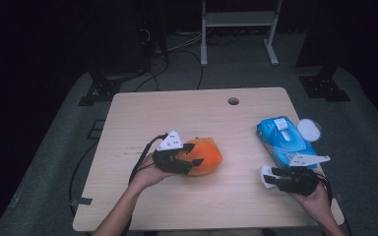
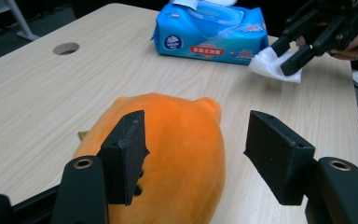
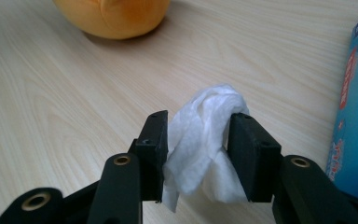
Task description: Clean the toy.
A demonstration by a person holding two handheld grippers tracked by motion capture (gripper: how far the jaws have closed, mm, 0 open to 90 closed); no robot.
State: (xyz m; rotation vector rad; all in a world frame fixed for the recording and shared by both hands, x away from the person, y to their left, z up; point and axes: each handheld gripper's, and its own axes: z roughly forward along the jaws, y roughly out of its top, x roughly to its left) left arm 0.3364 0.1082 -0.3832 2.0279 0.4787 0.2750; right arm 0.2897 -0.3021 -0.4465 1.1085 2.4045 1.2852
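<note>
An orange plush toy (image 1: pixel 209 156) lies on the wooden table (image 1: pixel 187 113), left of centre. My left gripper (image 1: pixel 194 155) hangs just above it, open; in the left gripper view the jaws (image 2: pixel 198 154) straddle the toy (image 2: pixel 177 140) without pressing it. At the front right, my right gripper (image 1: pixel 268 178) has a crumpled white wipe (image 1: pixel 264 175) between its jaws. In the right gripper view the wipe (image 3: pixel 205 135) sits loosely in the gap of the gripper (image 3: pixel 198 135), draped over one pad. A blue wipe pack (image 1: pixel 283 140) lies just beyond.
A small white round dish (image 1: pixel 309 130) sits by the table's right edge beside the pack. A cable hole (image 1: pixel 233 101) is near the far edge. A cable trails off the left side. A white rack's legs (image 1: pixel 204 54) stand on the floor behind.
</note>
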